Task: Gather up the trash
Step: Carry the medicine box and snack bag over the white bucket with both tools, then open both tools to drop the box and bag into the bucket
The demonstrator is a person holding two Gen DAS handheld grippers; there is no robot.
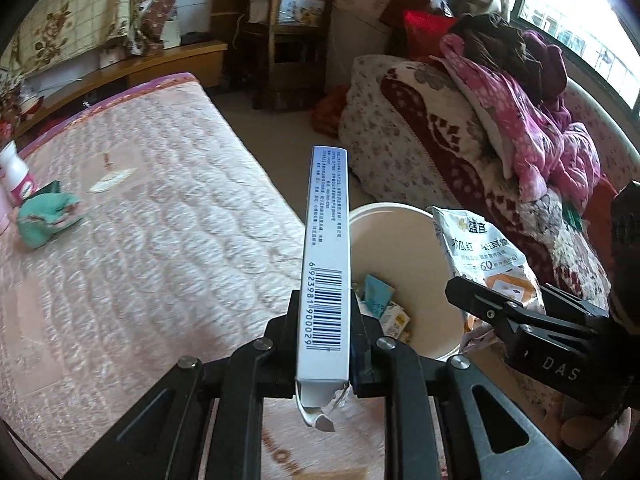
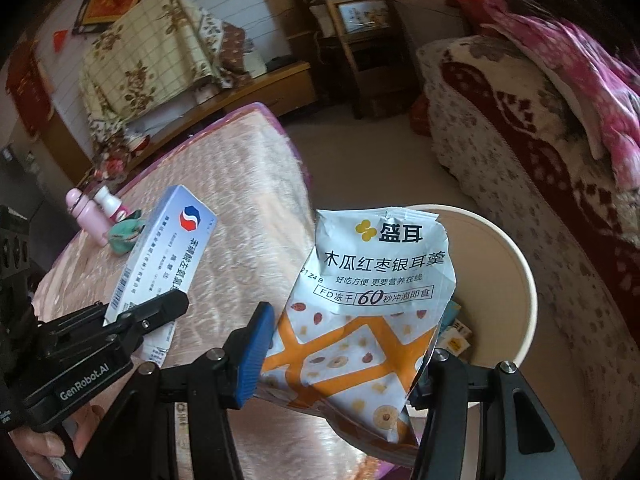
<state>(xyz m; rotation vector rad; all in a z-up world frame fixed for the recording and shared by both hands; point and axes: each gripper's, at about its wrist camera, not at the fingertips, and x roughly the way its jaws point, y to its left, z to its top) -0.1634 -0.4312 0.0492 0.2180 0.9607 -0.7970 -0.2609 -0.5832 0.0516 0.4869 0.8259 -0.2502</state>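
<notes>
My left gripper (image 1: 325,312) is shut on a flat white-and-blue medicine box (image 1: 326,256), held upright just left of a cream paper bin (image 1: 404,236) holding several scraps. The box also shows in the right wrist view (image 2: 160,264). My right gripper (image 2: 344,344) holds a white-and-orange snack bag (image 2: 360,312) between its pads, over the bin's rim (image 2: 520,280). The bag shows in the left wrist view (image 1: 484,256) at the bin's right edge.
A quilted pink mattress (image 1: 140,240) fills the left; on it lie a green crumpled cloth (image 1: 46,216), a white bottle (image 1: 16,176) and a pink bottle (image 2: 86,212). A blanket-covered sofa (image 1: 460,140) stands right, wooden shelves (image 1: 288,32) behind.
</notes>
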